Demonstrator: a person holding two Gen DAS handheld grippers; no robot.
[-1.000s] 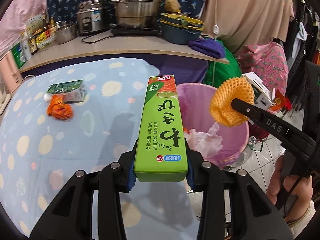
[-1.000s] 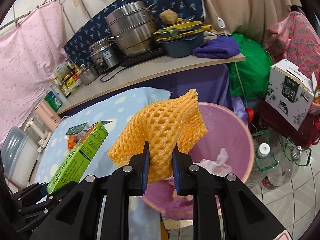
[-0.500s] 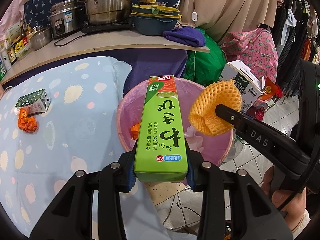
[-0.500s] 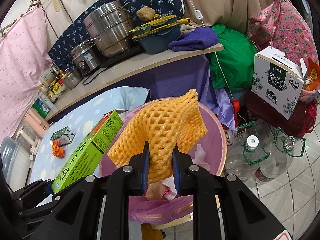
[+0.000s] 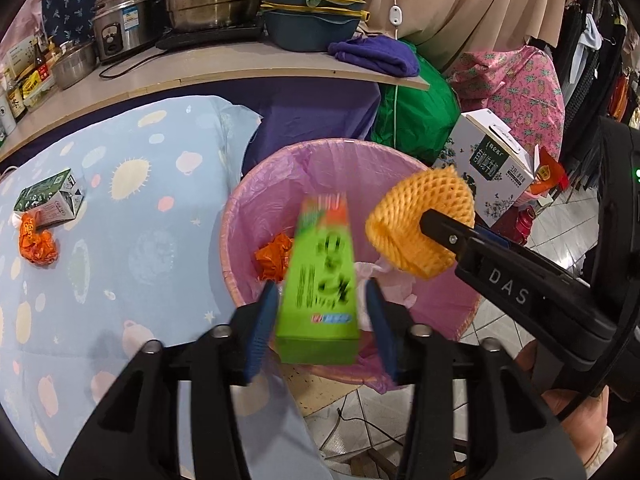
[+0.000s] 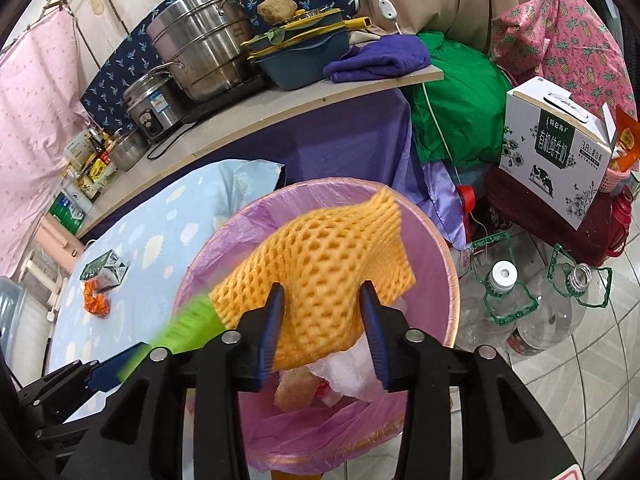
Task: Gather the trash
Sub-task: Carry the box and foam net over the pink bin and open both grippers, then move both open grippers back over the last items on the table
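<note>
Since both jaws just opened over the bin [image 5: 240, 216], left gripper [image 5: 320, 332] wide, box [image 5: 320, 280] dropping blurred; right gripper [image 6: 322, 334] wide, net [image 6: 320, 276] falling in; carton [image 5: 50, 202] and wrapper [image 5: 38, 240] remain on table [image 5: 132, 184]

The right tool [image 6: 322, 334] stands with its blue-padded jaws spread, and the yellow foam fruit net [image 6: 320, 276], blurred, sits between them above the near part of the round pink-lined trash bin [image 6: 450, 280].
</note>
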